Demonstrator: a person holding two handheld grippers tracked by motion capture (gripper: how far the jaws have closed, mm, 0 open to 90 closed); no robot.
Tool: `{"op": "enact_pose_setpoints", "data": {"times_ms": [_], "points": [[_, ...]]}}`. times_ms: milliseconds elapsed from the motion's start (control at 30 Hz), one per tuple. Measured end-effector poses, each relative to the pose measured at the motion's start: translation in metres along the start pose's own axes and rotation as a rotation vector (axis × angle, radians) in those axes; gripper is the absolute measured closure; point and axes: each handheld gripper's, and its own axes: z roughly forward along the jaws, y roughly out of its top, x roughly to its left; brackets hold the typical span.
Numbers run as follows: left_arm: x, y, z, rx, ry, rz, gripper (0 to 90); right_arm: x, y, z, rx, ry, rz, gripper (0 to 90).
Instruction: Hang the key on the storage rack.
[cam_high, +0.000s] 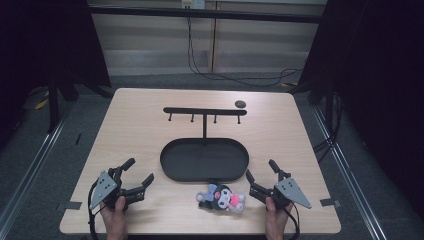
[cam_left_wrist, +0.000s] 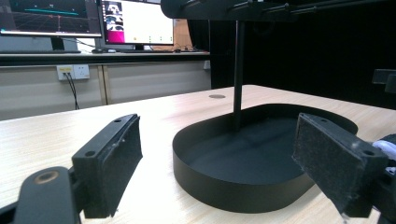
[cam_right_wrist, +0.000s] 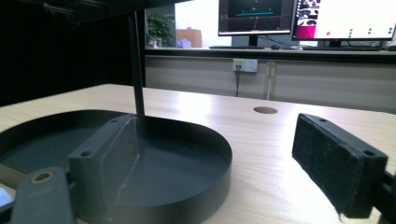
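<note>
At the bottom of the high view, the left gripper (cam_high: 140, 174) at lower left and the right gripper (cam_high: 261, 171) at lower right both rest low over the pale wooden table (cam_high: 130, 130), jaws spread wide with nothing between them. Between the two, slightly nearer the right one at bottom centre, lies a small plush doll with a black hood and pink dress (cam_high: 222, 197), on its side, untouched. Just beyond it sits the black oval metal tray (cam_high: 172, 172), empty, with a thin post rising to a black hook bar (cam_high: 205, 111). Judging from this, the work has hardly begun: the doll remains to be grasped and hung or placed.
</note>
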Motion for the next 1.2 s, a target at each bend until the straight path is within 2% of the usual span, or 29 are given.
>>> {"op": "enact_pose_setpoints", "data": {"times_ms": [100,200,300,333,400,500,567,633,700,733,933,1100,1200], "points": [[0.0,0.0,0.0,-0.005,0.0,-0.007,15.2,0.001,0.001,0.002,0.016,-0.021,-0.001,13.9],[0.0,0.0,0.0,-0.001,0.0,0.0,15.2,-0.001,0.001,0.002,0.033,-0.022,0.019,13.7],[0.0,0.0,0.0,-0.005,0.0,-0.006,15.3,-0.001,0.001,0.001,0.026,-0.021,0.018,13.4],[0.0,0.0,0.0,-0.005,0.001,-0.007,15.3,0.0,0.001,0.0,0.019,-0.017,0.001,13.5],[0.0,0.0,0.0,0.0,0.0,0.001,15.3,0.001,0.001,0.001,0.025,-0.029,0.005,15.9],[0.0,0.0,0.0,0.0,0.0,0.0,15.3,0.0,0.003,0.003,0.079,-0.043,0.024,25.9],[0.0,0.0,0.0,-0.005,-0.001,-0.005,15.3,0.002,0.004,0.005,0.104,-0.049,0.009,25.5],[0.0,0.0,0.001,-0.006,0.0,-0.006,15.3,0.002,0.004,0.006,0.123,-0.05,0.015,28.2],[0.0,0.0,0.001,-0.006,0.0,-0.007,15.3,0.0,0.005,0.006,0.14,-0.018,0.031,36.0],[0.0,0.0,0.001,-0.006,0.0,-0.006,15.3,0.0,0.005,0.006,0.152,0.009,0.038,36.9],[0.0,0.0,0.001,-0.006,0.0,-0.007,15.3,0.005,0.011,0.003,0.21,0.077,0.033,44.8],[0.0,0.0,0.001,-0.006,0.0,-0.007,15.3,0.007,0.02,0.002,0.256,0.114,0.018,46.2],[0.0,0.0,0.0,-0.006,0.0,-0.006,15.3,0.008,0.025,0.004,0.314,0.149,0.012,46.6]]}}
